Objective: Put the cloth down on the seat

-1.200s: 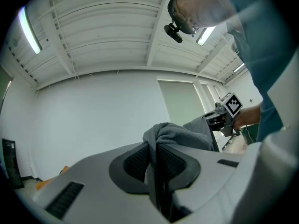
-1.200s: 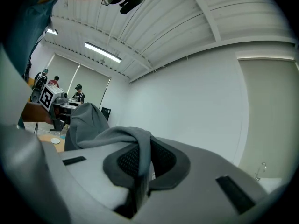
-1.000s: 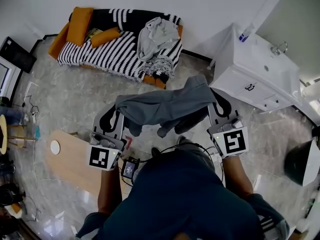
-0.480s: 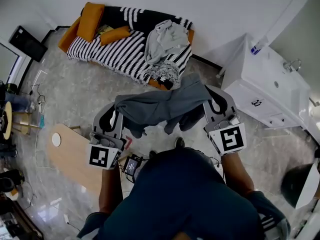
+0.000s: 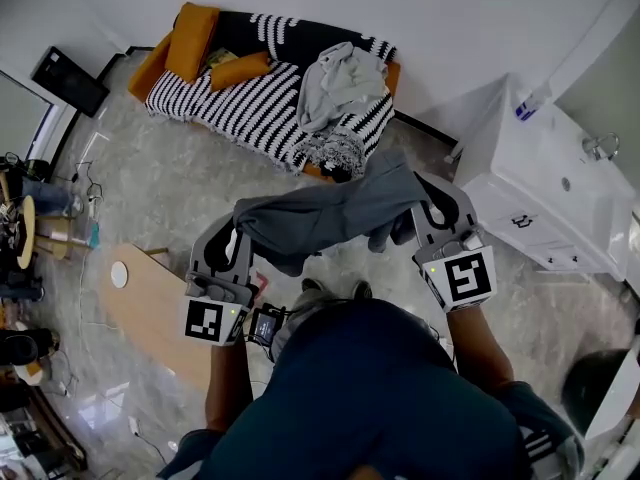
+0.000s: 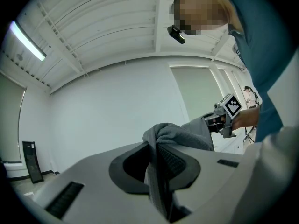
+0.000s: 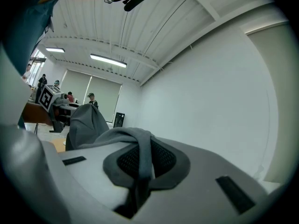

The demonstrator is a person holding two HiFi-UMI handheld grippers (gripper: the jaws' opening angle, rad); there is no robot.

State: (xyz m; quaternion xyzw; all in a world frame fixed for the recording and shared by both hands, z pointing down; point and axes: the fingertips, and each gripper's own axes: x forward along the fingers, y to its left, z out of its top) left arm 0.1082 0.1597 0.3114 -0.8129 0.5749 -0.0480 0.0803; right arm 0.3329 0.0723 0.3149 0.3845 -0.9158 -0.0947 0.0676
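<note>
Nearest: the person's dark blue top [image 5: 370, 388] fills the bottom of the head view, forearms reaching forward. Each hand carries a gripper, both pointing level and away from the body.

Left gripper [image 5: 238, 238]: jaws narrow, pinched on a fold of the grey cloth [image 5: 330, 213]. In its own view the fabric runs down between the ribbed pads.

Right gripper [image 5: 428, 206]: jaws almost together, clamped on the other end of the same cloth. A strip of it drapes over and down between the pads.

The cloth hangs stretched between the two grippers, up in the air, sagging in lumps below the line of the jaws. It is near the sofa's right front corner, not lying on the seat.

Below, to the left: a light wooden table [image 5: 150, 313] with a small white disc [image 5: 119, 274] on it, standing on a pale marbled floor [image 5: 160, 198].

Farther out: an orange sofa [image 5: 150, 68] against the white wall, under a black-and-white striped throw [image 5: 250, 108]. An orange cushion [image 5: 238, 69] lies toward its left end, and a pale grey garment [image 5: 345, 83] is heaped at its right end.

Right of the sofa: a white cabinet [image 5: 540, 208] with a basin and tap on top.
</note>
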